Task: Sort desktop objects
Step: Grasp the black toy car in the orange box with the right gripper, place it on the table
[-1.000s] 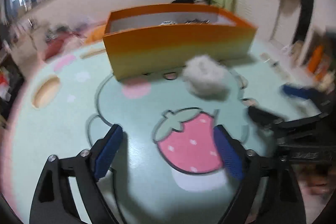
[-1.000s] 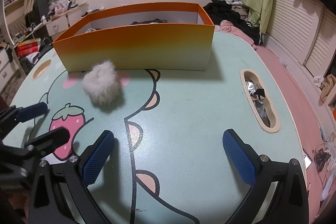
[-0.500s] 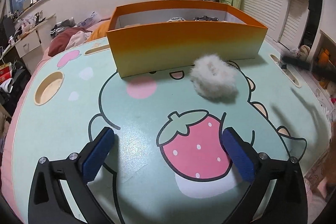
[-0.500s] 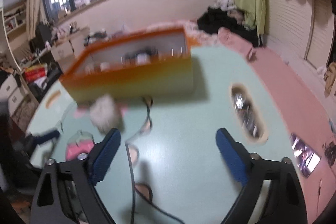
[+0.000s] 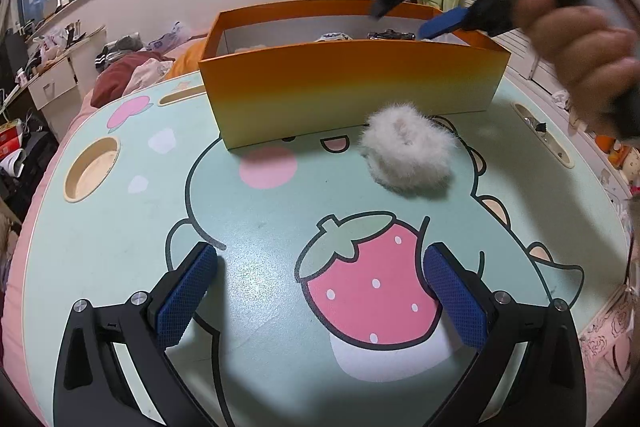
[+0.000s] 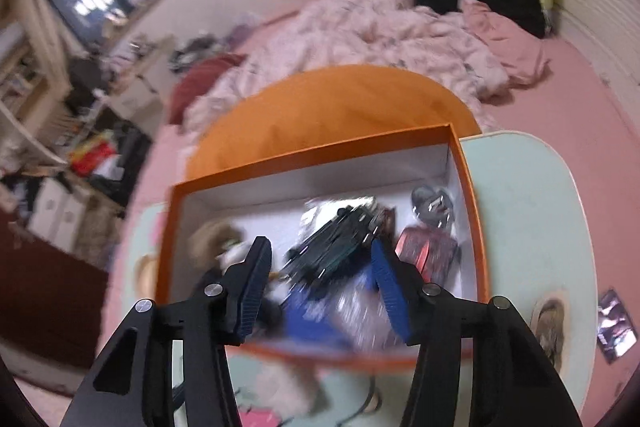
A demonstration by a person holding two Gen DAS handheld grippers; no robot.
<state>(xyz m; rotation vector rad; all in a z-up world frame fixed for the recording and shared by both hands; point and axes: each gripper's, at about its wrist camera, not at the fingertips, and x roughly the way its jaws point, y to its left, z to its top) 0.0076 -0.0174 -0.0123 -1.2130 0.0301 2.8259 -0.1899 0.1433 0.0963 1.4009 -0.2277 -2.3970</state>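
A white fluffy scrunchie (image 5: 408,151) lies on the mint cartoon tabletop (image 5: 120,227), just in front of the orange box (image 5: 352,87). My left gripper (image 5: 320,291) is open and empty, low over the strawberry print, short of the scrunchie. My right gripper (image 6: 320,283) is open and empty, held high over the orange box (image 6: 320,147) and looking down into it. It also shows in the left wrist view (image 5: 440,23) above the box's far right. The box holds several blurred items, among them a dark clip (image 6: 336,243) and a red thing (image 6: 428,255).
A round cup hole (image 5: 92,169) is at the table's left and a slot with clutter (image 5: 540,131) at its right. Beyond the table lie a bed with pink bedding (image 6: 380,31), clothes and drawers.
My right gripper has risen from the table's right side and swung over the orange box, its jaws narrower than before. My left gripper has stayed nearly still. The scrunchie has not moved.
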